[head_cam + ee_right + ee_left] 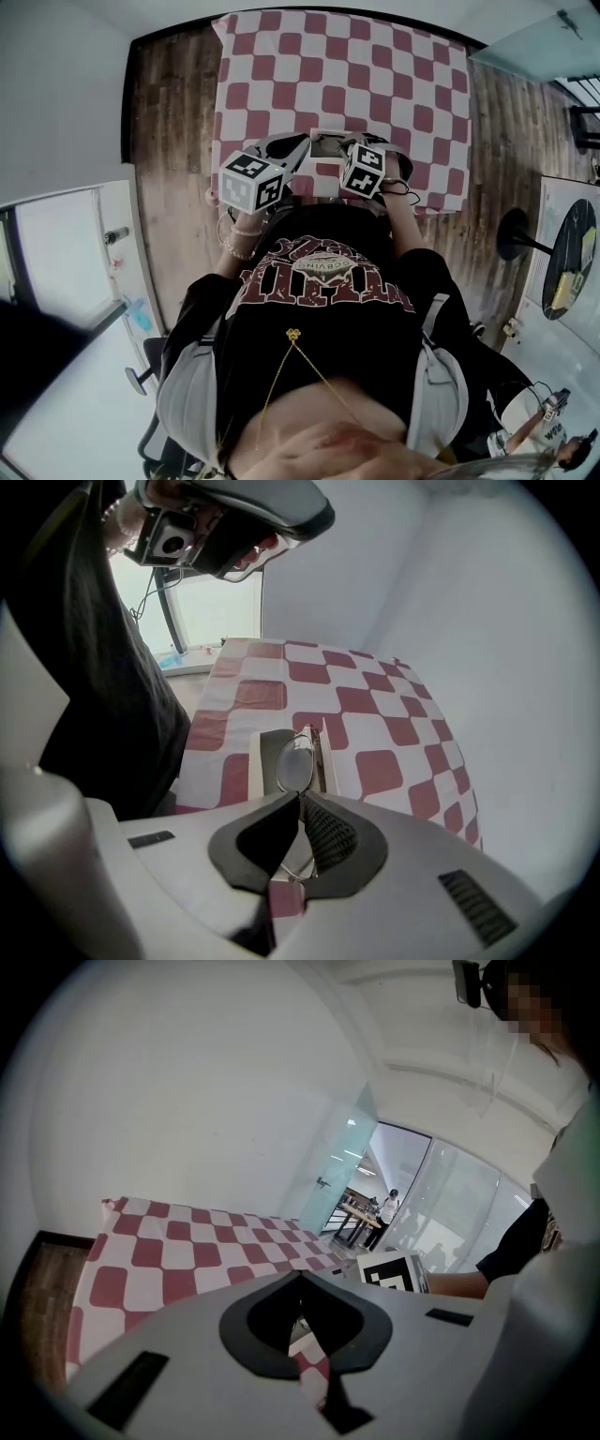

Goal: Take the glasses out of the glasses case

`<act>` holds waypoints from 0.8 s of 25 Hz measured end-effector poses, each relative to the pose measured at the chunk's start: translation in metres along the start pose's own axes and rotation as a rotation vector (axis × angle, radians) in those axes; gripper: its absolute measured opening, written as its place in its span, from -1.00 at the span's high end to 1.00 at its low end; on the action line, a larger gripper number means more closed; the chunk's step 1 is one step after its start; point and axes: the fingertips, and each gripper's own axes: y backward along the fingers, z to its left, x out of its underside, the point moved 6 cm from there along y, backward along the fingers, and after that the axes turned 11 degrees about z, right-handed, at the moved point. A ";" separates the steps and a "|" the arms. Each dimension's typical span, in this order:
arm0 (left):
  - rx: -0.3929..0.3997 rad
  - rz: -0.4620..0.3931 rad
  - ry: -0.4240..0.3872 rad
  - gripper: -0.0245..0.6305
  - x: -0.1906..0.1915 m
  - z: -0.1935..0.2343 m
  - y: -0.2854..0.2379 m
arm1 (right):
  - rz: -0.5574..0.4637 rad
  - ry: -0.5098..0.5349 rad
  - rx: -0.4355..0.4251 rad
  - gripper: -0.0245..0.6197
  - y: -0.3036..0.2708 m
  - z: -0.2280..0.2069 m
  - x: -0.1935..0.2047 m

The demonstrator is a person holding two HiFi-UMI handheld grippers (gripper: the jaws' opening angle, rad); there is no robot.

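Step in hand: lift-out. My right tongs are clamped on the rim of the glasses, which stand on edge over the open case (whether they touch it, I cannot tell). My left tongs are pressed together on nothing visible, just beside the case. Long axis of the glasses: along the case, pointing away from the right tongs. Next move, I judge: raise straight up, clear of the case walls.
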 end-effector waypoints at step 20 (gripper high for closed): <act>-0.014 0.017 -0.001 0.93 0.001 -0.002 -0.005 | -0.049 -0.024 0.075 0.81 0.051 -0.013 0.007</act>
